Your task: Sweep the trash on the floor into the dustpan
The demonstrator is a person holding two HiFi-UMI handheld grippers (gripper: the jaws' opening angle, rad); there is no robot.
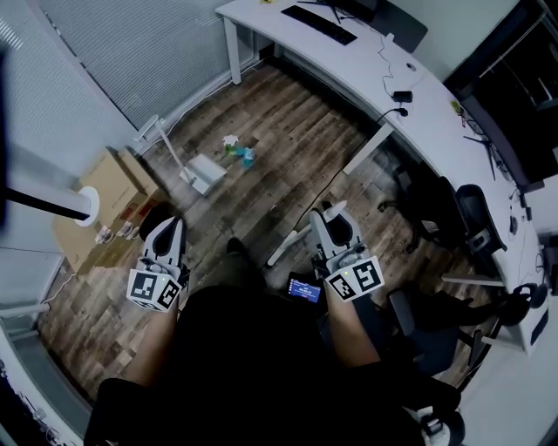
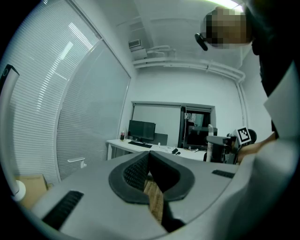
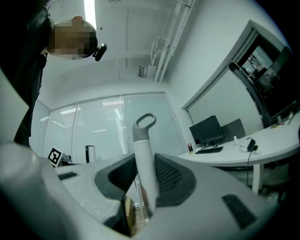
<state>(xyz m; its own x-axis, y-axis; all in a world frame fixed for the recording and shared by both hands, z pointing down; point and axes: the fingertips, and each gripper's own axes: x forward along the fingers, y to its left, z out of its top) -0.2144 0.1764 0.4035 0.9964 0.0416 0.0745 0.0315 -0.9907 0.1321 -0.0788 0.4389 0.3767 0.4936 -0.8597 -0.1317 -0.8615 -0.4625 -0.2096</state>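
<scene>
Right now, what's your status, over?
Left gripper shut, empty. Right gripper shut on broom handle. Trash on floor beside dustpan. No obstacle seen between.

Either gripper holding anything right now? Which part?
Right gripper is clamped on a white rod-shaped handle with grey loop end, on its shaft below the loop. Left gripper is shut, empty.

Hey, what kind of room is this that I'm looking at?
Most likely an office. A long white desk carries a keyboard and a monitor, black office chairs stand along it, and blinds cover the glass wall.
</scene>
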